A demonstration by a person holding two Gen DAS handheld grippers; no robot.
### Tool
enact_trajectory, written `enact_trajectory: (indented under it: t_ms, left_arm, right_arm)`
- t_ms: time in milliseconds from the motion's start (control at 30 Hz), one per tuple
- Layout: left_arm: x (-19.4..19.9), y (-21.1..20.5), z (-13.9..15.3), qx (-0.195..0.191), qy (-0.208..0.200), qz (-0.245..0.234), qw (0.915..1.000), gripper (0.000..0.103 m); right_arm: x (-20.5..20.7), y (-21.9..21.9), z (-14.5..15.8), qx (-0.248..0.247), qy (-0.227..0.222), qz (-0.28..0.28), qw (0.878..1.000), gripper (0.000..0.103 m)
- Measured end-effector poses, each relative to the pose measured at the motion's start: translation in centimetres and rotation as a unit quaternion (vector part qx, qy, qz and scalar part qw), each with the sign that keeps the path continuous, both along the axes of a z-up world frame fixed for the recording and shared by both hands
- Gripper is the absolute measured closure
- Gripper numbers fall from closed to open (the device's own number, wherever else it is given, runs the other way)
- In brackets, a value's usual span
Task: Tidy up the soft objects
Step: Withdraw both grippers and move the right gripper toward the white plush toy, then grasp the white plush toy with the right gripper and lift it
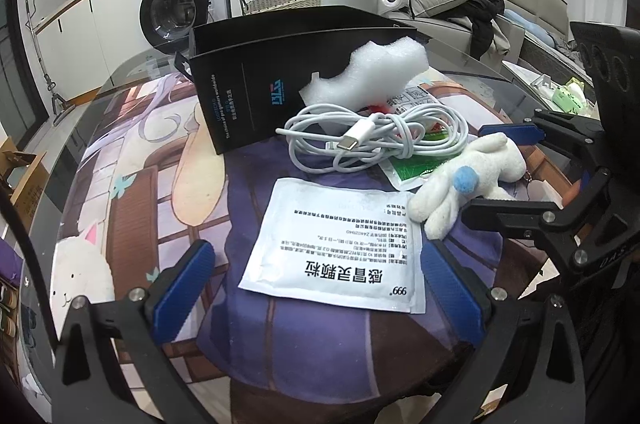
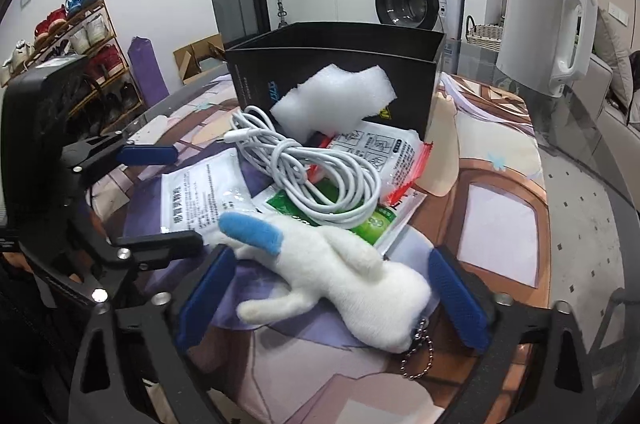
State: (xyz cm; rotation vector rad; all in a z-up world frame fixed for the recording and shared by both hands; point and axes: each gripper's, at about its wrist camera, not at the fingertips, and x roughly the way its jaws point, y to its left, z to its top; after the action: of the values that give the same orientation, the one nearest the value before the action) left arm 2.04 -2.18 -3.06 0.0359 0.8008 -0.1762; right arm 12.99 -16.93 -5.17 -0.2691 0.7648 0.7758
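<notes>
The left gripper point(image 1: 316, 284) points down at a slant toward the table point(image 1: 120, 152), low over the picture cloth. Its two blue fingers point(image 1: 182, 280) stand wide apart, one on each side of the white medicine sachet point(image 1: 336, 244), and do not touch it. It holds nothing.

Behind the sachet lies the coiled white cable point(image 1: 376, 140), partly on a green packet point(image 1: 412, 164). Behind the cable, the white foam piece point(image 1: 368, 74) leans against the open black box point(image 1: 256, 80).

To the right of the sachet lies the white plush toy point(image 2: 340, 276), with a blue ear and a small metal chain at its end. It lies flat on the cloth, across the gap of the right gripper point(image 2: 332, 296). This gripper also tilts down at a slant. Its blue fingers point(image 2: 458, 298) are wide open around the toy. On the left side the pad is close to the toy's ear, but I cannot tell if it touches. On the right side a gap is visible. The toy is not squeezed or lifted.
</notes>
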Motion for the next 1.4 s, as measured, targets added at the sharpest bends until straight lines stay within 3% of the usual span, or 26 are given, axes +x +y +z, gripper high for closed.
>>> enact_trajectory:
  t_ms: [167,467,867,1000,1033,1400]
  left_arm:
    - [0.0,-0.1,0.0,0.000,-0.001,0.000,1.0000,0.000]
    - [0.0,-0.1,0.0,0.000,-0.001,-0.001,1.0000,0.000]
    - [0.0,-0.3,0.1,0.001,-0.001,0.001,1.0000,0.000]
    - [0.1,-0.3,0.0,0.000,-0.001,0.002,1.0000,0.000]
    - [0.1,-0.4,0.0,0.000,-0.001,0.002,1.0000,0.000]
    - [0.3,-0.2,0.0,0.000,-0.001,0.003,1.0000,0.000]
  right_arm:
    - [-1.2,0.2,0.0,-0.002,-0.007,0.019,1.000,0.023]
    - [-2.3,0.4,0.3,0.012,-0.002,0.044,0.999,0.031]
    - [-3.6,-0.2,0.8,0.027,-0.007,0.069,0.997,0.032]
    - [-3.7,-0.1,1.0,0.044,0.006,0.091,0.995,0.040]
    - [-3.6,0.1,0.9,0.043,0.008,0.094,0.995,0.050]
    - [-2.5,2.3,0.3,0.017,0.011,0.110,0.994,0.051]
